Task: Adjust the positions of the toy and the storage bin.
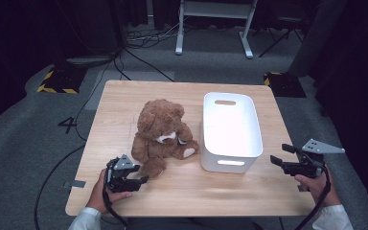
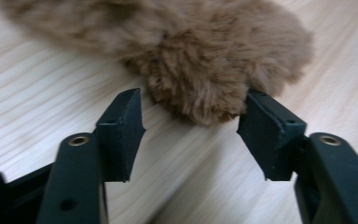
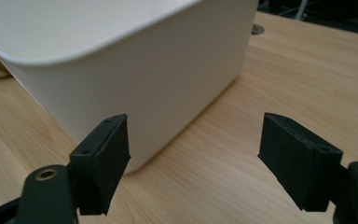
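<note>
Looking down from the high view, you had a brown teddy bear [image 1: 162,135] sitting upright near the middle of the wooden table [image 1: 124,96], with a white plastic bin [image 1: 231,132] standing just beside it on the side of your right hand. Your left gripper [image 1: 136,175] lay low at the bear's near foot, jaws pointing at it and close to the fur, though from up there you could not tell whether they touched. Your right gripper [image 1: 279,154] hung by the bin's near right corner, apart from it, jaws aimed across toward the bin.

In the left gripper view, the bear's furry foot [image 2: 205,70] sat just ahead of your left gripper [image 2: 191,116], its rounded end dipping into the gap. The jaws stood partly spread; one pad [image 2: 270,130] brushed the edge of the fur, while the other pad [image 2: 121,130] stood clear of it, so nothing was pinched. This closeness was what the high view could not settle.

In the right gripper view, your right gripper [image 3: 193,149] had its jaws spread wide with bare tabletop [image 3: 284,70] between them. The bin's rounded white corner [image 3: 144,79] rose just beyond one jaw, untouched, and a sliver of the bear showed at the frame's far edge behind the bin.
</note>
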A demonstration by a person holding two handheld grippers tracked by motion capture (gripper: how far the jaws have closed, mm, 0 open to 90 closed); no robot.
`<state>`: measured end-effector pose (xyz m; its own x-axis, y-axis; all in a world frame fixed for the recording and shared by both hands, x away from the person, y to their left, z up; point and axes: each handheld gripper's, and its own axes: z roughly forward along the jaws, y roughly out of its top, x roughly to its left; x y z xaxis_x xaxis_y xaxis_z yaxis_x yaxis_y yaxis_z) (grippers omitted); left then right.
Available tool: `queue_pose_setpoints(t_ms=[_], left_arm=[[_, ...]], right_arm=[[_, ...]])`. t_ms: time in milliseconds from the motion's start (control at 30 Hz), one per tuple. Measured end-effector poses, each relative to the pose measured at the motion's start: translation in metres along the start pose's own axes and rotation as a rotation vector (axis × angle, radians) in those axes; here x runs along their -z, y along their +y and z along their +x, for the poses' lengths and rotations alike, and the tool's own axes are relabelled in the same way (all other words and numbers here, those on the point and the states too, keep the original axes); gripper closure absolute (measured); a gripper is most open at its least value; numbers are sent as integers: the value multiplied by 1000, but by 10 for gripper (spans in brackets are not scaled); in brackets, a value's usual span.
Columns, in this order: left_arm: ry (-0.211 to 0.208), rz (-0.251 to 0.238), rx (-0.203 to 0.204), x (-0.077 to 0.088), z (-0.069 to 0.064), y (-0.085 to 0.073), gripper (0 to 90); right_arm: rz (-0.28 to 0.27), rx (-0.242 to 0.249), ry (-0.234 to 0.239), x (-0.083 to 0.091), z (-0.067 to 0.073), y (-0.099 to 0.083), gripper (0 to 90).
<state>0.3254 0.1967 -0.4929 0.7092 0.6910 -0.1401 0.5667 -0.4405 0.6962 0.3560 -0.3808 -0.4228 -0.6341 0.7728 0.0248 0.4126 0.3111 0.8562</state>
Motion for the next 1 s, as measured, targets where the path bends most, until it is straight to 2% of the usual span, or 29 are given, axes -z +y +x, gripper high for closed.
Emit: queue_pose_setpoints(t_ms=[33, 100, 133, 267, 333, 367, 400, 433, 500, 567, 600, 667, 733, 900, 1000], left_arm=[[-3, 5, -5, -3, -1, 1, 437], [-34, 0, 2, -7, -3, 3, 483], [-31, 6, -7, -10, -5, 5, 507], [-34, 27, -38, -18, -13, 8, 562], [-19, 33, -46, -18, -14, 7, 556], [0, 39, -47, -15, -13, 6, 505], [-4, 33, -41, -12, -12, 4, 442], [-15, 22, -38, -6, -8, 0, 391], [15, -22, -16, 7, -2, -6, 269], [44, -110, 79, 27, 11, -8, 169], [62, -142, 105, 35, 16, -7, 162], [97, -189, 126, 45, 22, -5, 159], [113, -215, 82, 51, 23, 1, 157], [139, -192, -17, 49, 20, 20, 159], [134, -215, -29, 49, 21, 30, 160]], right_arm=[[6, 6, -22, -2, -2, -4, 252], [7, 12, -75, -5, -7, -11, 261], [-10, -17, -87, -8, -15, -18, 269], [-17, -53, -122, -10, -25, -26, 278], [-24, -63, -125, -9, -27, -28, 275], [-24, -66, -125, -9, -27, -29, 275], [-21, -63, -128, -9, -27, -30, 275], [-18, -66, -126, -9, -27, -30, 274], [-11, -60, -120, -9, -27, -32, 273], [-2, -58, -114, -10, -28, -33, 271], [0, -56, -114, -11, -28, -34, 272], [8, -56, -120, -12, -28, -34, 272], [12, -51, -123, -13, -28, -34, 270], [20, -58, -121, -14, -29, -37, 268], [46, -43, -118, -17, -27, -39, 268]])
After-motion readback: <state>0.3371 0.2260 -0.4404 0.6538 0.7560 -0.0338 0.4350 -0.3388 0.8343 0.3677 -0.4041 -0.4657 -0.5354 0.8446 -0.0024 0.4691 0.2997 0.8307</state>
